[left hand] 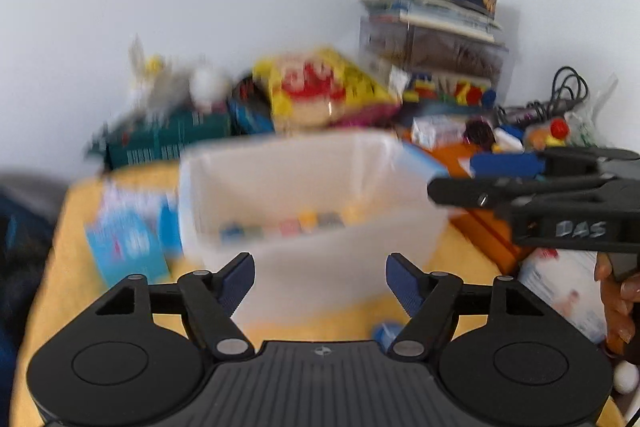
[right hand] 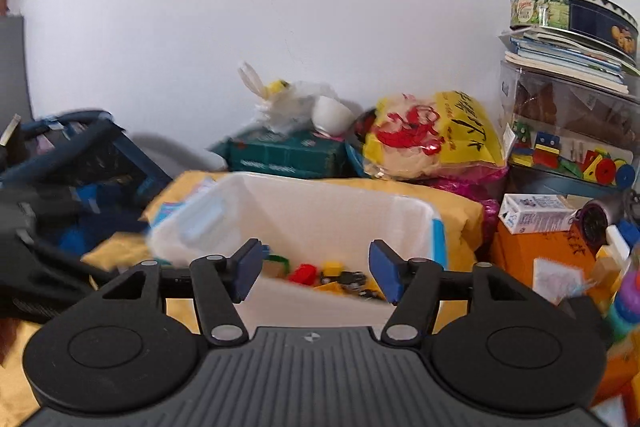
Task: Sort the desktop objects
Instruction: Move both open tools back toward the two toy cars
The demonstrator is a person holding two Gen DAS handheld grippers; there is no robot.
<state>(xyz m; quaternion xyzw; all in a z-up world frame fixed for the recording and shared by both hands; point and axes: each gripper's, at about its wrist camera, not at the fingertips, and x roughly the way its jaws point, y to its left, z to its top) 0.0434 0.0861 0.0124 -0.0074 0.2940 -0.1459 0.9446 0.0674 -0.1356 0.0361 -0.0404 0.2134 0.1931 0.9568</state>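
Note:
A white plastic bin (left hand: 320,267) stands on the yellow cloth (left hand: 76,267) in front of my left gripper (left hand: 320,285), which is open and empty near the bin's front wall. Several small coloured toy blocks (left hand: 288,225) lie in the bin. In the right wrist view the bin (right hand: 332,307) sits just beyond my right gripper (right hand: 316,273), open and empty above its near rim, with red and yellow blocks (right hand: 320,273) inside. The right gripper also shows from the side in the left wrist view (left hand: 460,183), over the bin's right edge.
Behind the bin: a yellow snack bag (right hand: 432,135), a green box (right hand: 280,155), a white plastic bag (right hand: 288,103), a clear toy container (right hand: 568,131) topped by books and a round tin (right hand: 572,13). An orange box (right hand: 532,255) and milk carton (right hand: 536,213) lie right. Blue cards (left hand: 128,239) lie left.

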